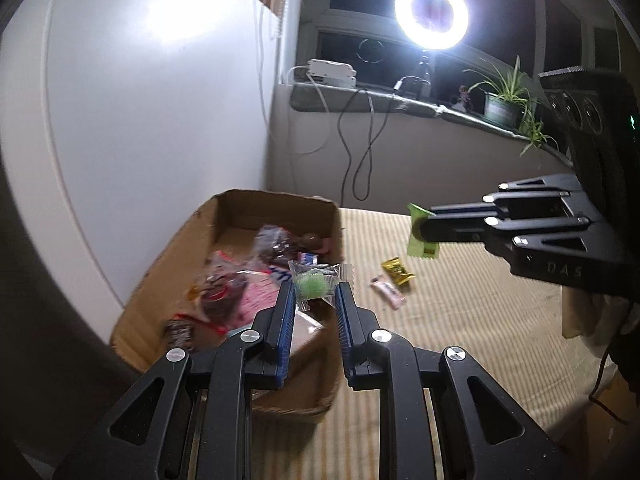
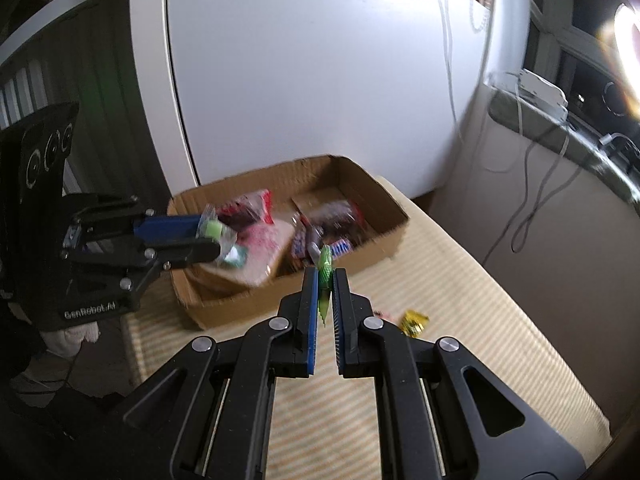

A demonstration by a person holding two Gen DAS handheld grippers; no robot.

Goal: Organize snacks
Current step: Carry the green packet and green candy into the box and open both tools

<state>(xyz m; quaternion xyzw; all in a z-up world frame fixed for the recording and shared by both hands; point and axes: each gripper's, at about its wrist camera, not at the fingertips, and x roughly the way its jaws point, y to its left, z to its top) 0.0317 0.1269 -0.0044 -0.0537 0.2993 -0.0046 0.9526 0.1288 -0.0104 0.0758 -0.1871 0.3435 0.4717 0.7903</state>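
Both grippers are matte black linkage frames with silver round screws at the pivots. The left gripper (image 1: 316,292) has 2 blue ribbed pads; the right gripper (image 2: 327,276) matches (white "GenRobot.AI" lettering sits at 8 o'clock on the left one's body).

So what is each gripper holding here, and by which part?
Left gripper: a clear-wrapped green candy, pinched across its middle. Right gripper: a flat green packet, clamped across its middle, ends sticking out.
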